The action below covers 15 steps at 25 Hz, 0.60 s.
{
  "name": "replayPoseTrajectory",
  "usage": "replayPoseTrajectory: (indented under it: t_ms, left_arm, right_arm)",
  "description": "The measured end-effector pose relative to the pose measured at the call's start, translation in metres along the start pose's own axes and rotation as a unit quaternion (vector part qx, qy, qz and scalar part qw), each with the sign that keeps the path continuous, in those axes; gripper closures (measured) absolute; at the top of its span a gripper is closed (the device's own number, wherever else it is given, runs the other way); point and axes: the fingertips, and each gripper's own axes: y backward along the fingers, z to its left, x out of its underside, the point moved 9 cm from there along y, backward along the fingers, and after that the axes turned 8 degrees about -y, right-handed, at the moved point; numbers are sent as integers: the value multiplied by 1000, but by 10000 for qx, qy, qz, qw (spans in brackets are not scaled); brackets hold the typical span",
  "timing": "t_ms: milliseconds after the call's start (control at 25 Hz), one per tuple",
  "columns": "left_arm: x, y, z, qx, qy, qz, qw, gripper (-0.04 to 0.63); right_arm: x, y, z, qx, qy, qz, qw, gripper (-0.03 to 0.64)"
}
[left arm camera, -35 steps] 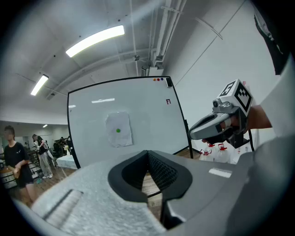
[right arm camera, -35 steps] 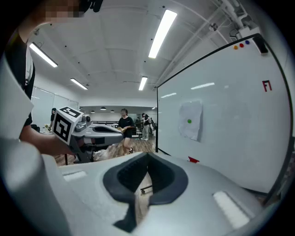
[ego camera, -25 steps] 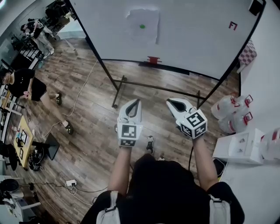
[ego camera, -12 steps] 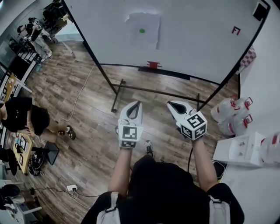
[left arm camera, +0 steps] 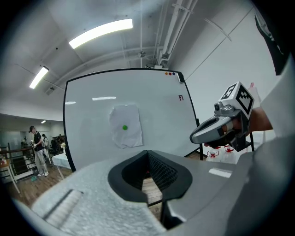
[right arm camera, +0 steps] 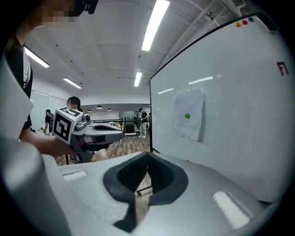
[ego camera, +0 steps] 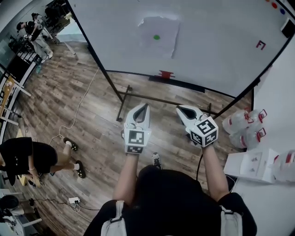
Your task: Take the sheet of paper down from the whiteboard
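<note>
Paper (ego camera: 158, 37) hangs on whiteboard (ego camera: 221, 46), well beyond closed fingers (ego camera: 131, 120).

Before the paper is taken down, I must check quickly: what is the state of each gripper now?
Left gripper: closed, holding nothing.
Right gripper: closed, holding nothing.

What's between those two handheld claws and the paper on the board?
Head view: wood floor, the whiteboard's stand bar, a red item on its ledge.

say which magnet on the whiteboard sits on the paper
The green magnet, in the middle of the sheet of paper; the other magnets sit in the whiteboard's top corner.
</note>
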Motion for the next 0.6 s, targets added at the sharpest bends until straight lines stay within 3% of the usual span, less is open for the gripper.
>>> replayPoseTrajectory:
  t_ms: [600]
  left_arm:
    - [8,-51,36,325,-19,-97,9994,584]
  right_arm:
    - [-12,-41,-29,252,-94,41,9996,614]
